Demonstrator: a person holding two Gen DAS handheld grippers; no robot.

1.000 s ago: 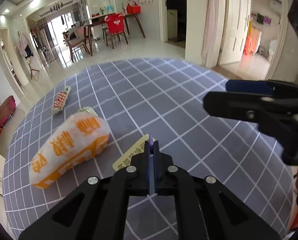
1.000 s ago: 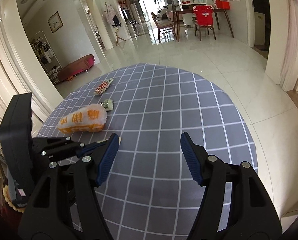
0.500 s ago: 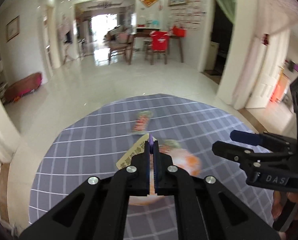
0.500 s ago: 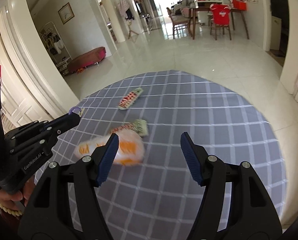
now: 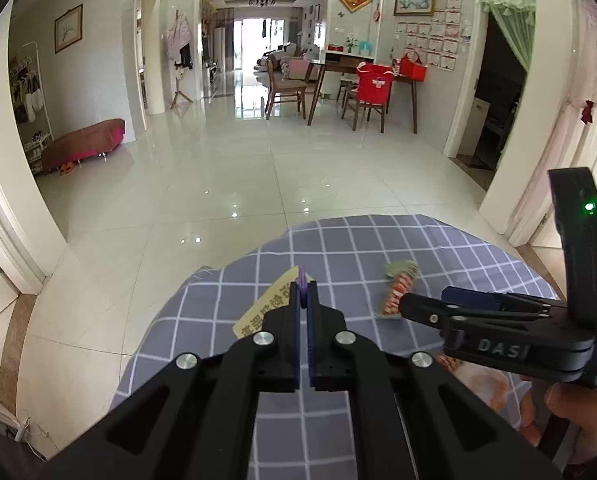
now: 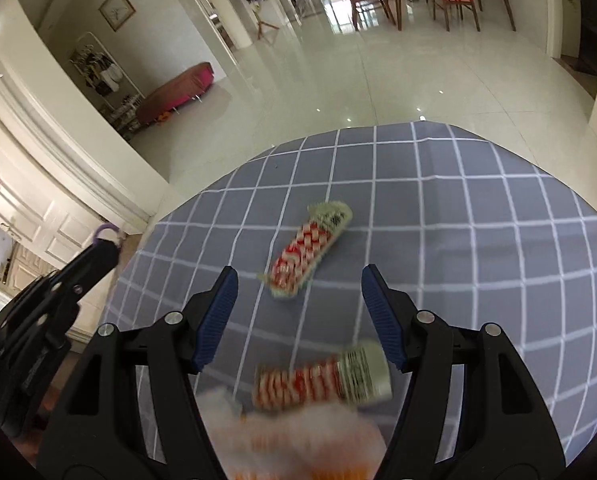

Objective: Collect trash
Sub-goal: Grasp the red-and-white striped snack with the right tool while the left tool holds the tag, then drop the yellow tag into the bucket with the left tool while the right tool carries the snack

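The left gripper (image 5: 303, 300) is clamping a yellow wrapper (image 5: 266, 308). The right gripper (image 6: 298, 316) is hovering, jaws apart, over two red-white wrappers (image 6: 306, 252); it should be straddling the nearer one (image 6: 322, 376) before closing, avoiding the orange bag (image 6: 298, 440) underneath.

Two grippers: left gripper (image 5: 303, 300), right gripper (image 6: 298, 316). Two red-and-white snack wrappers: one (image 6: 308, 250) ahead of the right gripper's tips, one (image 6: 322, 380) closer in between its fingers. One white-and-orange bag (image 6: 298, 440), blurred, right under the right gripper. One yellow card (image 5: 264, 308) at the left gripper's tips. One checked tablecloth (image 6: 478, 220). One hand (image 5: 570, 404) visible.
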